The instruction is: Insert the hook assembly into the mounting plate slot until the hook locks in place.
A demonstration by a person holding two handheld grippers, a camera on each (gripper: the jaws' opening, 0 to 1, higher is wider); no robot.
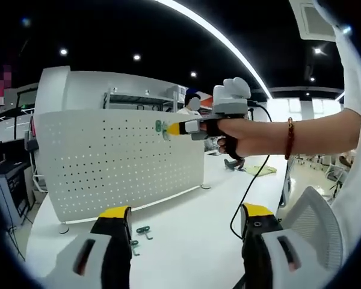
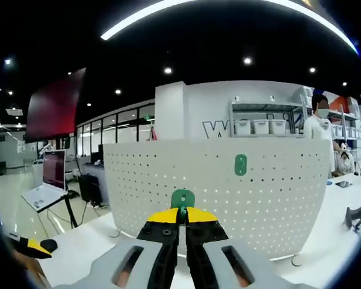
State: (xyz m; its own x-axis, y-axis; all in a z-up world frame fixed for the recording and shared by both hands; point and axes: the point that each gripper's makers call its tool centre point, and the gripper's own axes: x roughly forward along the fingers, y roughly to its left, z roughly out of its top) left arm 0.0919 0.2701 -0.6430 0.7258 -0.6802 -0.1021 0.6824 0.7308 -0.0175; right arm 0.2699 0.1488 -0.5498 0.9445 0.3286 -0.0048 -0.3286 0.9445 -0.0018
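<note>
A white perforated mounting plate (image 1: 108,162) stands upright on the white table (image 1: 192,241). One green hook (image 1: 159,126) sits mounted on its face, also seen as the mounted hook (image 2: 240,164). My right gripper (image 2: 182,215) is shut on another green hook (image 2: 182,198), held just in front of the plate (image 2: 228,186). In the left gripper view a hand holds the right gripper (image 1: 174,128) at the plate's upper right, its green hook (image 1: 166,133) close to the holes. My left gripper (image 1: 186,212) hangs open and empty over the table.
Two loose green hooks (image 1: 144,230) lie on the table by the plate's foot. A black cable (image 1: 253,180) trails from the right gripper. A laptop (image 2: 45,180) stands at the far left. A person (image 2: 319,123) stands behind the plate, beside shelving (image 2: 262,123).
</note>
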